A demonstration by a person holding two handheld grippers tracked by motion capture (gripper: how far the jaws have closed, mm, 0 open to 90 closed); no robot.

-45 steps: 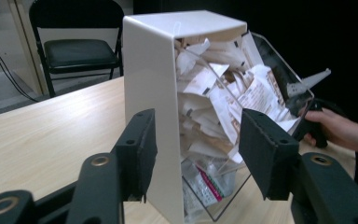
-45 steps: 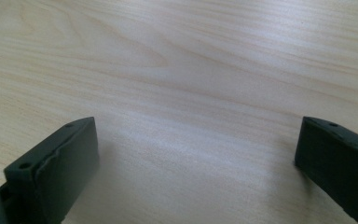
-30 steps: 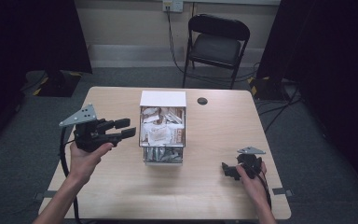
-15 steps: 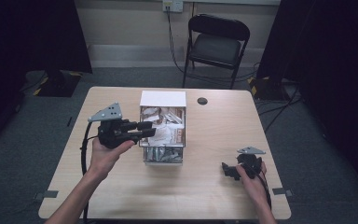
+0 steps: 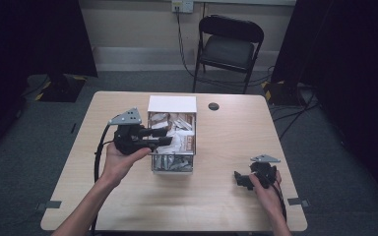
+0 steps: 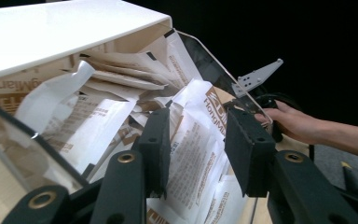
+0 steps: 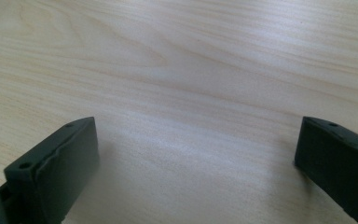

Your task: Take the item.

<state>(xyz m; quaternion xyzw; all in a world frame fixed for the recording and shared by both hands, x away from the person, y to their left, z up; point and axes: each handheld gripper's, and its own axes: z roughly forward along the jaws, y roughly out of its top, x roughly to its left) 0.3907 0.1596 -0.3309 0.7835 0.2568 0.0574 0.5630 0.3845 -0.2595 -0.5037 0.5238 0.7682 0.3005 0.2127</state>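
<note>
paper packets (image 6: 193, 154) lie between left gripper (image 6: 200, 140) parted jaws, ungripped; right gripper (image 5: 242, 179) gapes.

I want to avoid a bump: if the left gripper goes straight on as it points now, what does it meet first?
Probably the paper packets heaped in the clear box; the left gripper points into them with fingers apart.

Table (image 5: 216, 206): pale wood-grain top, smooth, satin sheen. Box (image 6: 242, 105): clear glossy plastic walls, white matt lid. Packets (image 6: 191, 154): white-and-brown printed paper, crinkled. Gripper pads (image 6: 247, 149): black, matt.
</note>
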